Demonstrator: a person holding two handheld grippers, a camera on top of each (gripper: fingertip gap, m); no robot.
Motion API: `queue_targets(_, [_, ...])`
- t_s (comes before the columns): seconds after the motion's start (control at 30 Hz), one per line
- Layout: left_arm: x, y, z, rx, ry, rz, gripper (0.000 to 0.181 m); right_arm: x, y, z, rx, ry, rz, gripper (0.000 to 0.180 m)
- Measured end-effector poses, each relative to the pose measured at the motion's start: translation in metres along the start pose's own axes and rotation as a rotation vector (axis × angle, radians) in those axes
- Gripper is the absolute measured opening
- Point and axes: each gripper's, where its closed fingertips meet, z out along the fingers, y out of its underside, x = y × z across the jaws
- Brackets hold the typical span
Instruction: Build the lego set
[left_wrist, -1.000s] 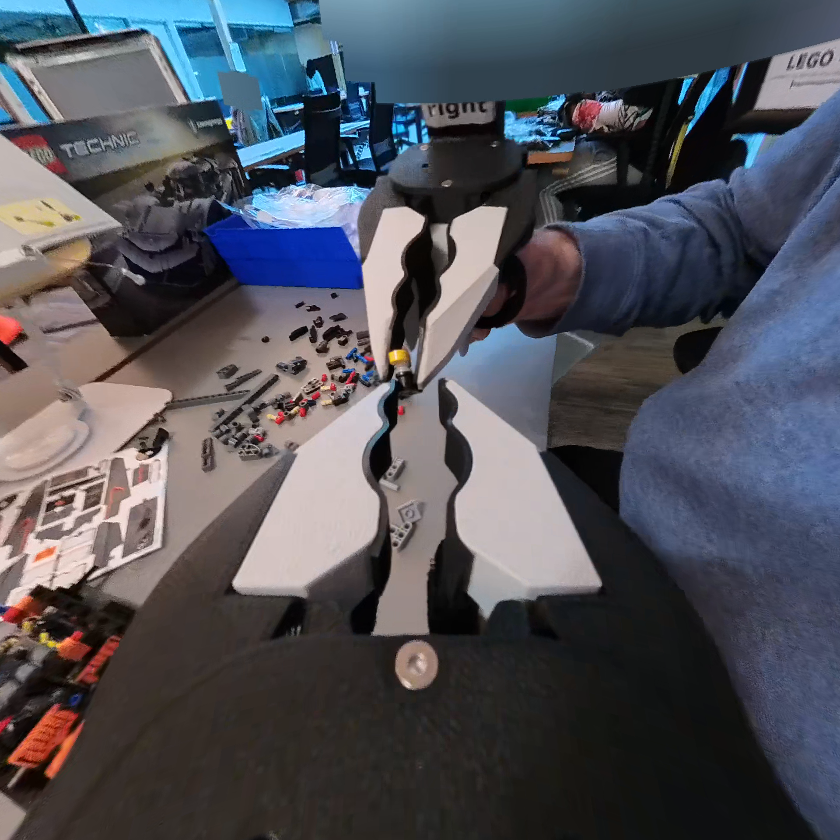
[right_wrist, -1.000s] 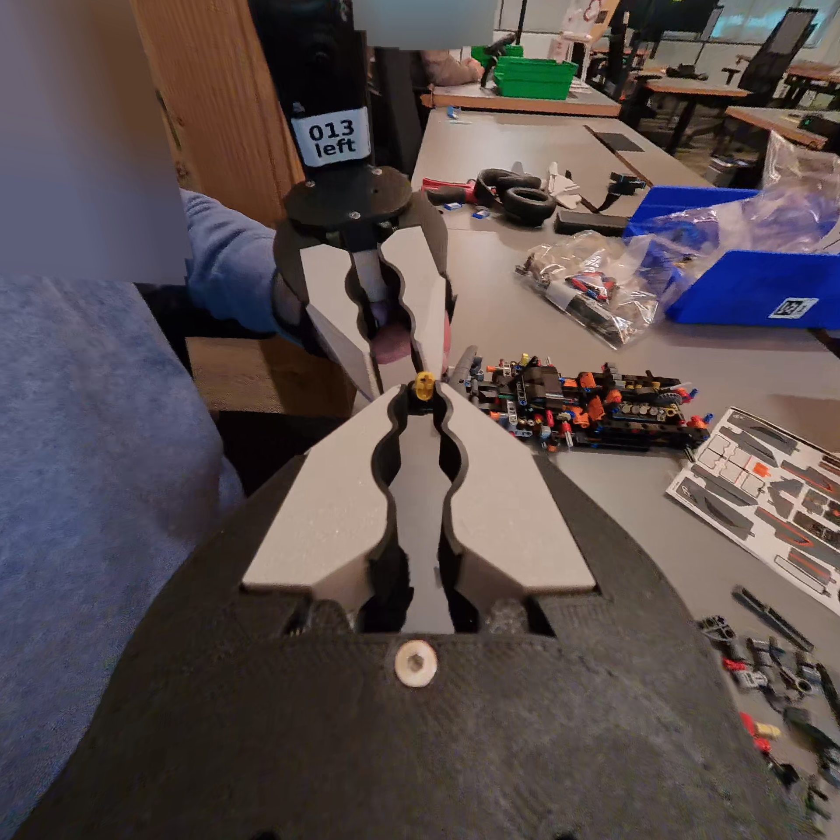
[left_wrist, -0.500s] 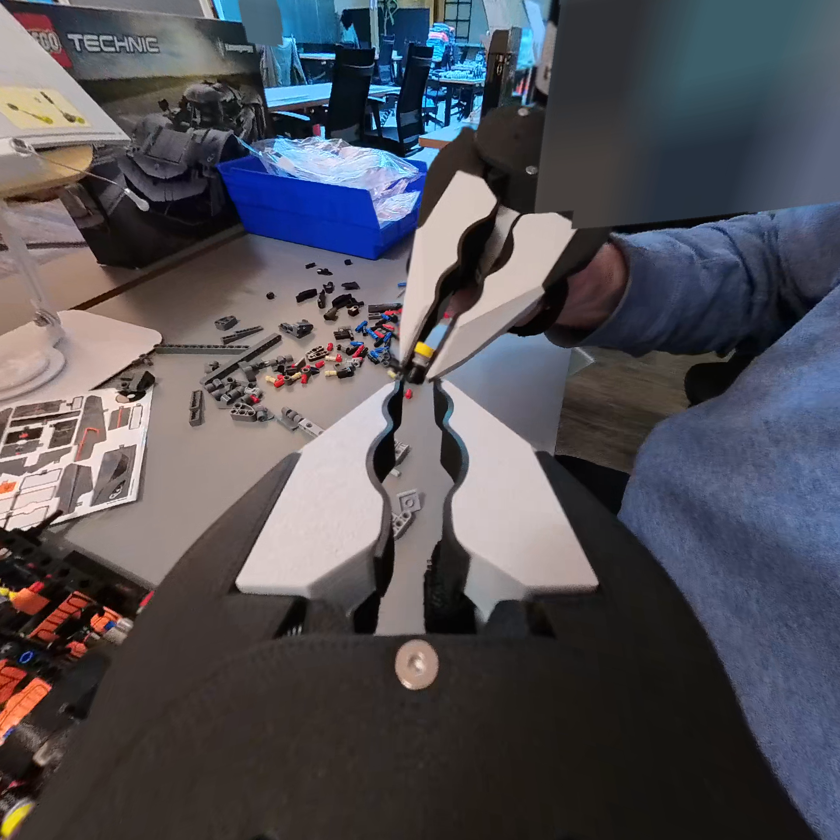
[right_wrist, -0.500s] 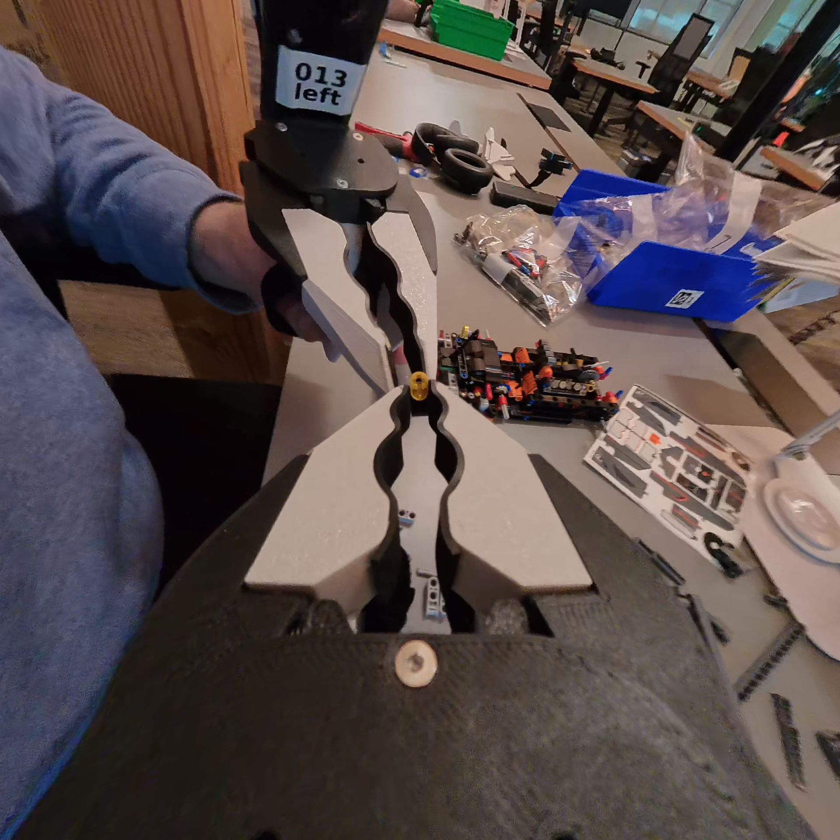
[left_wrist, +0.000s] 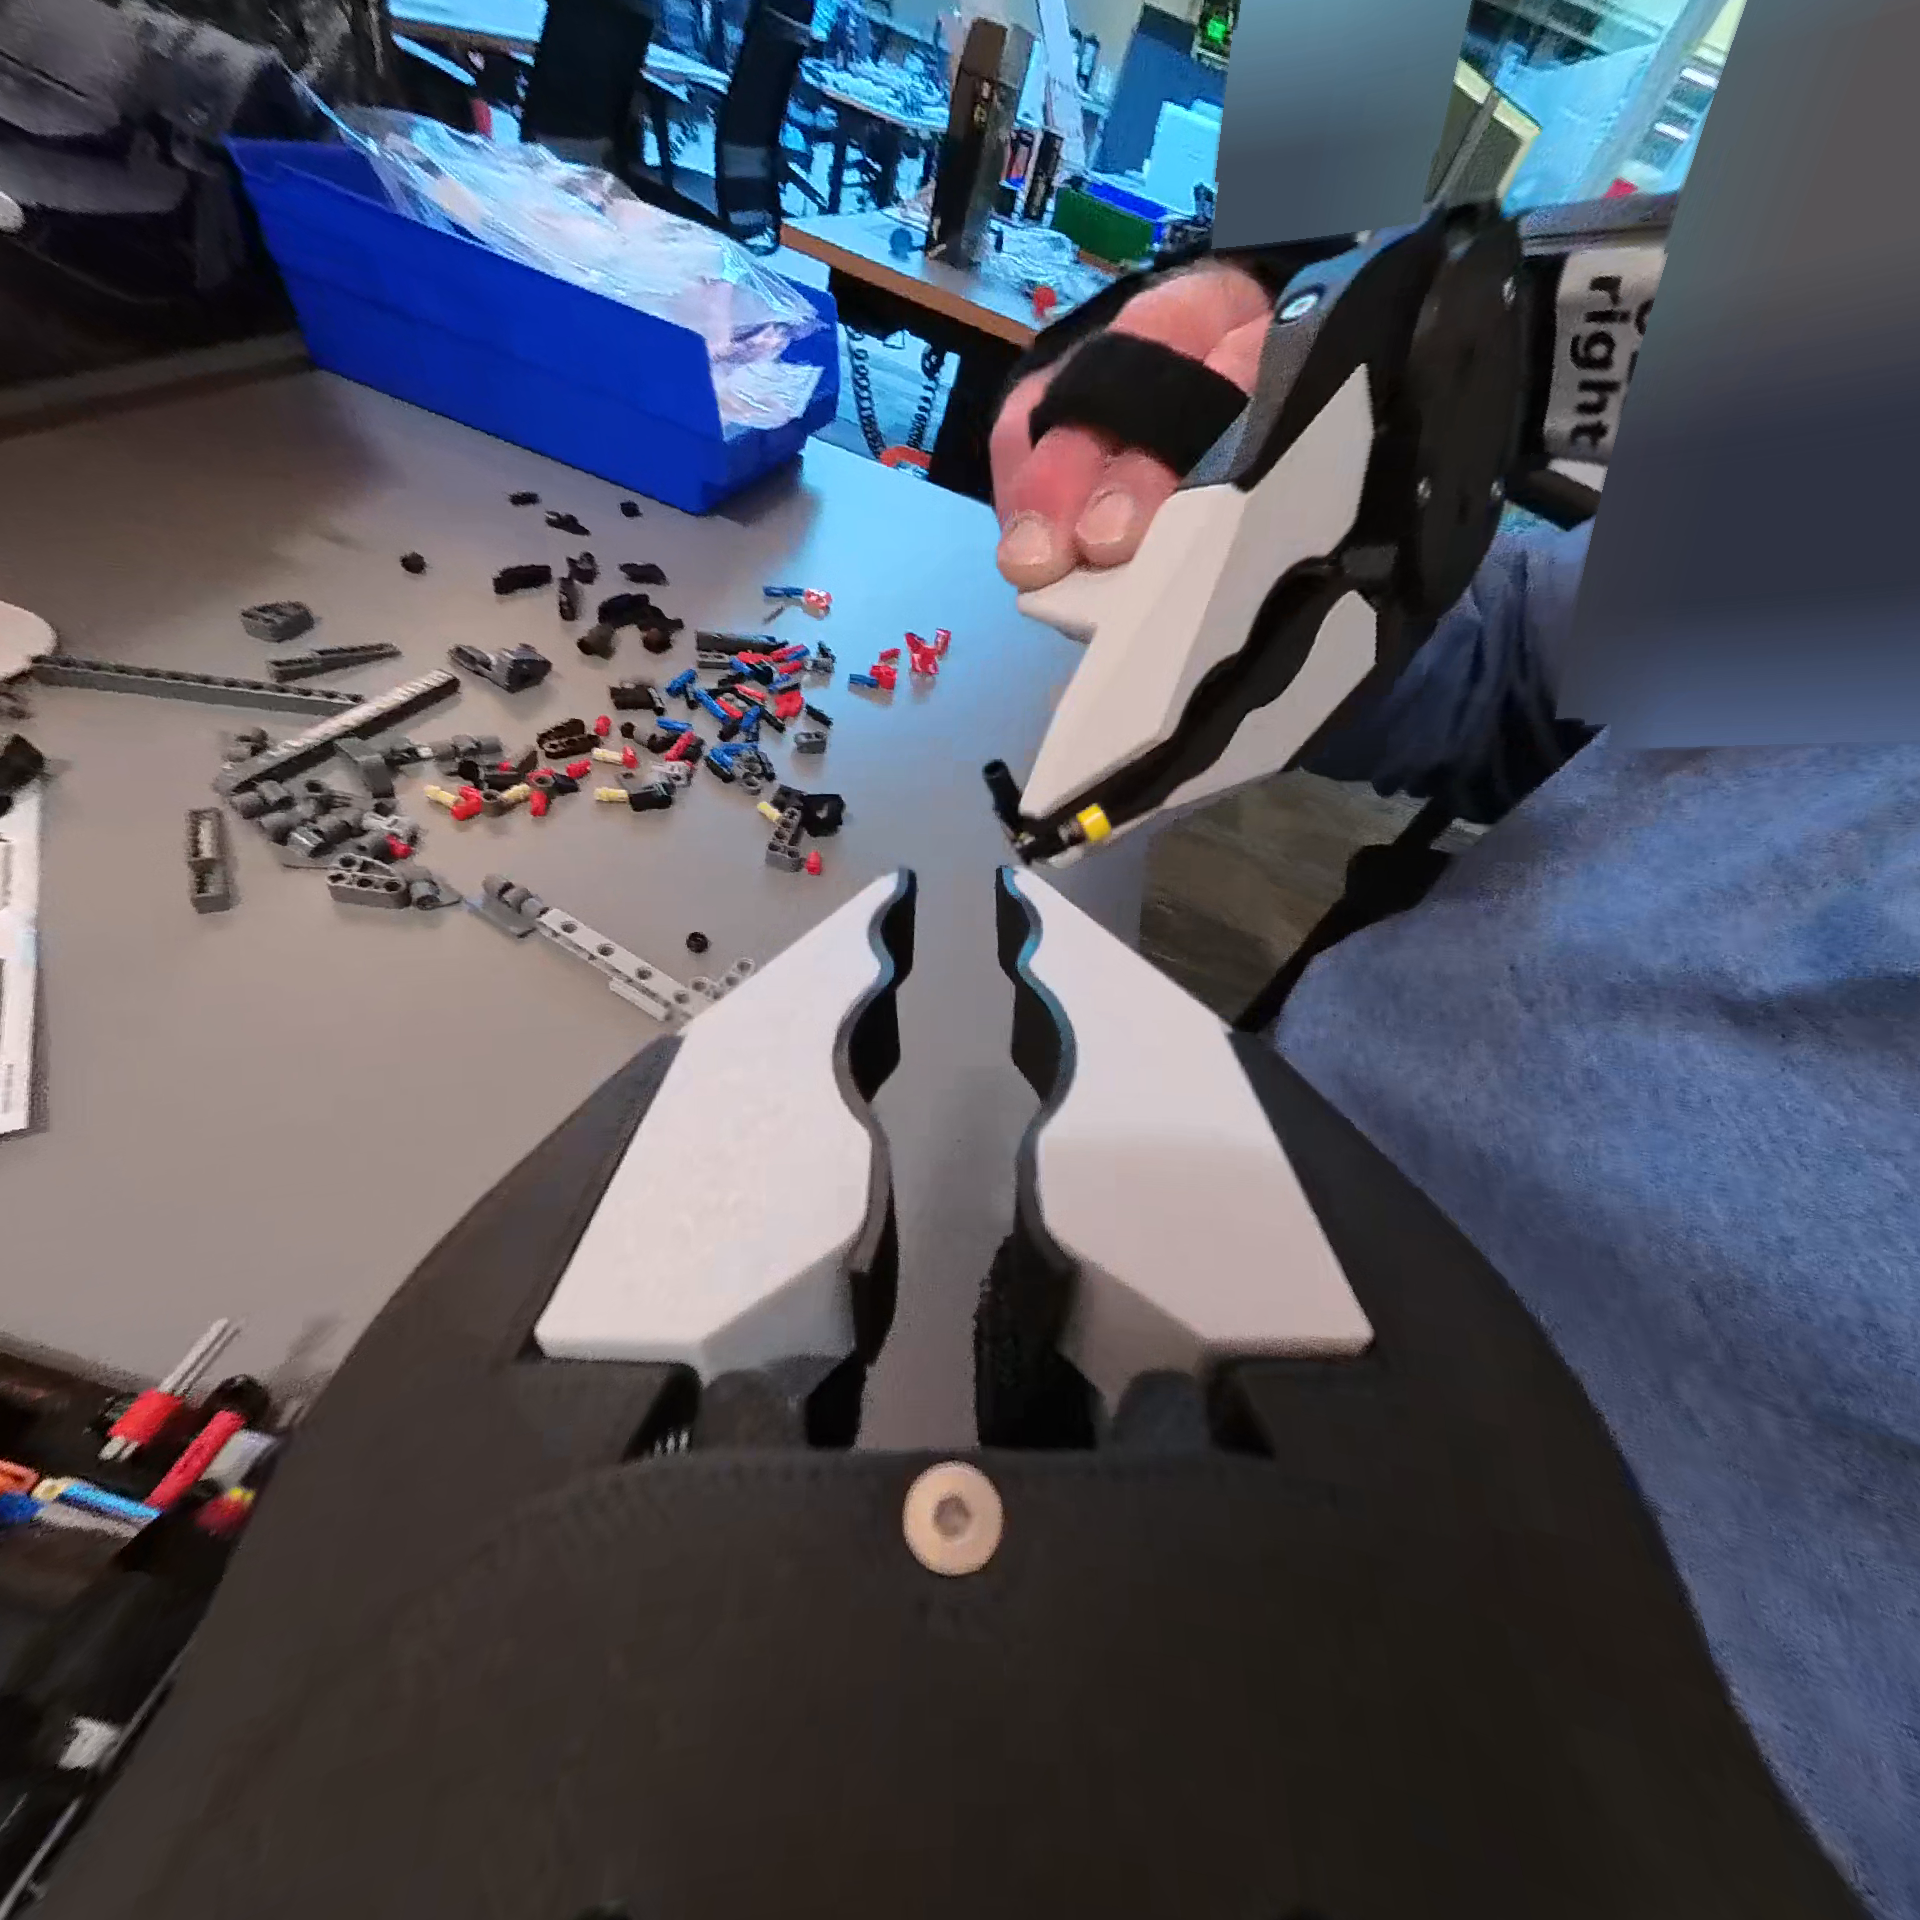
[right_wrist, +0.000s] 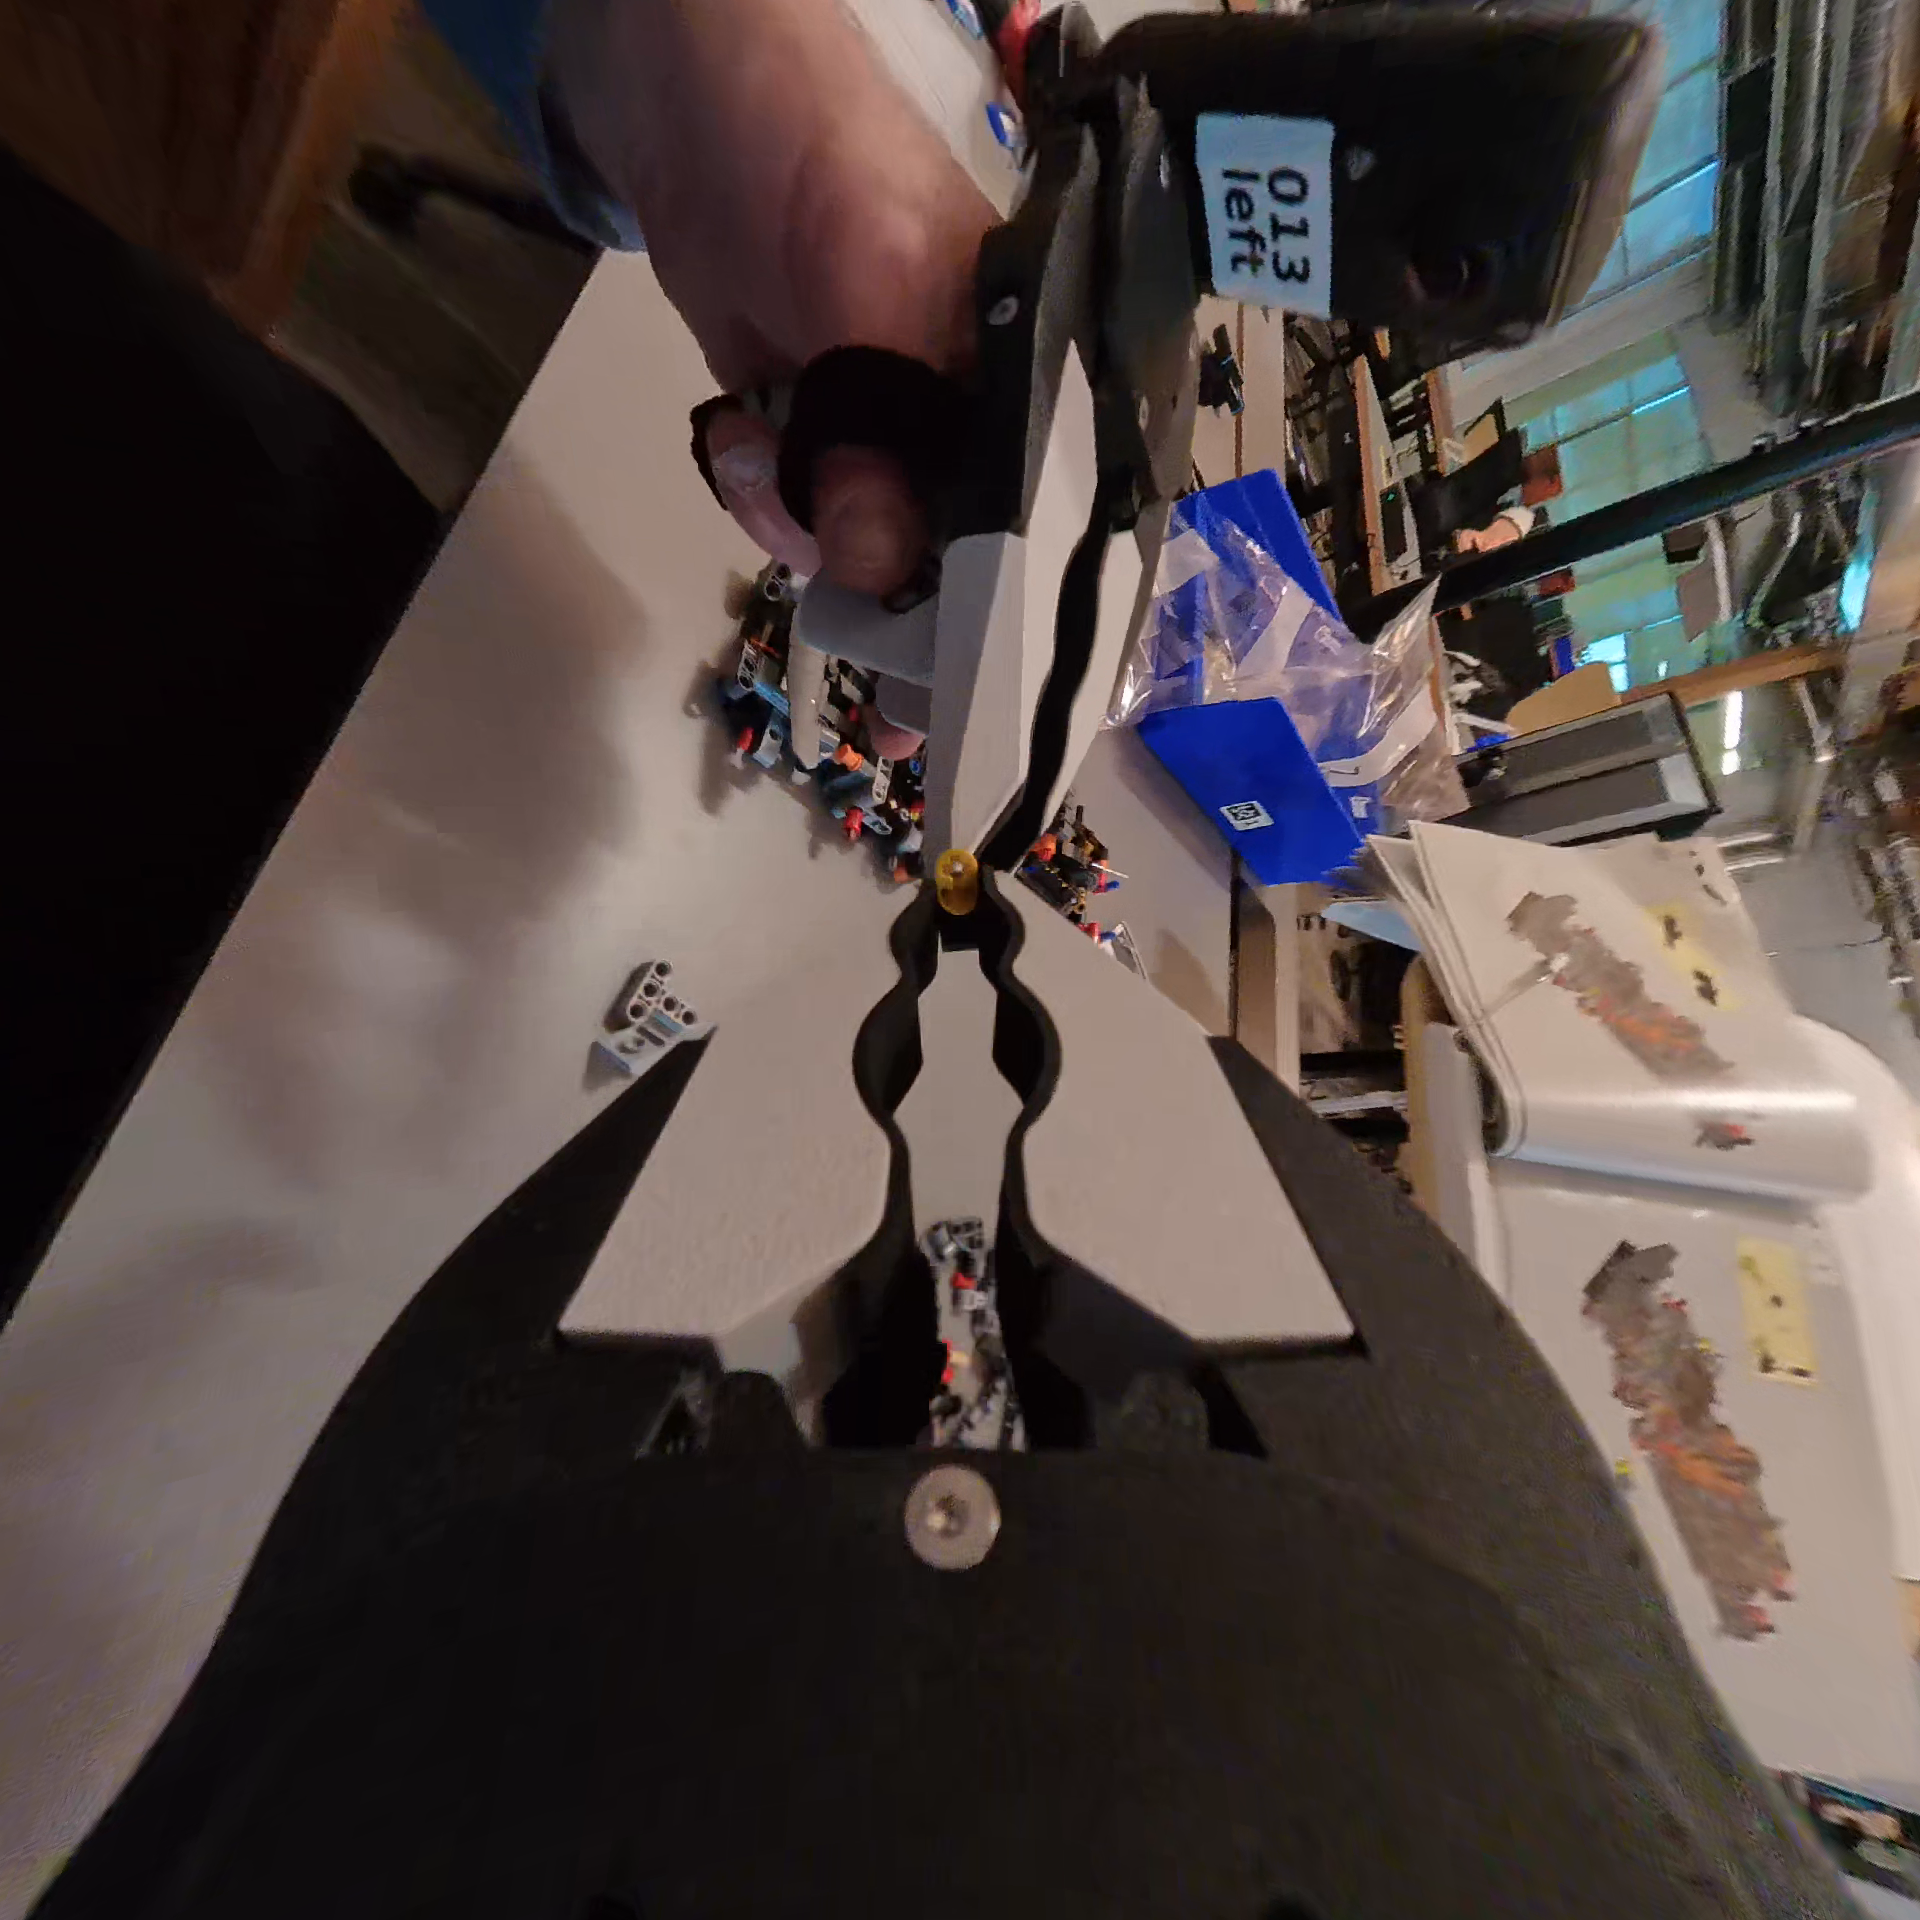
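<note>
Left claw spread, nothing between its fingers, hanging over the near edge of the grey table. Right claw pressed together, pinching a small lego piece with a yellow bushing and a black pin end sticking out past the tips; it sits just beside the left claw's tips, above and to their right, not touching. In the right wrist view the same yellow piece is gripped at the right claw tips, and the left claw comes in from above with its tips just beside the piece; whether they touch, cannot tell. View is rolled sideways and blurred. Person's hand with black strap holds the right claw; other hand holds the left one. Loose lego parts, black, grey, red and blue, scattered mid-table. Blue bin with clear plastic bags toward the far edge. Part-built lego model on the table behind the left claw in the right wrist view, orange and black bits. Single light-grey piece near the table's front edge. Open instruction booklet on a stand at the table's side. Blue sleeve along the right of the left wrist view.
</note>
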Motion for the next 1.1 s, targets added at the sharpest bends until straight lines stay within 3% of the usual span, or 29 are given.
queue_targets(0.87, [0.007,-0.009,0.000,0.077,0.183,-0.165,0.014,-0.012,-0.001,0.006,-0.094,-0.001,-0.234,0.003])
queue_targets(1.1, [0.009,-0.004,0.005,0.031,0.185,-0.159,0.005,-0.018,0.004,0.009,-0.133,-0.020,-0.283,0.004])
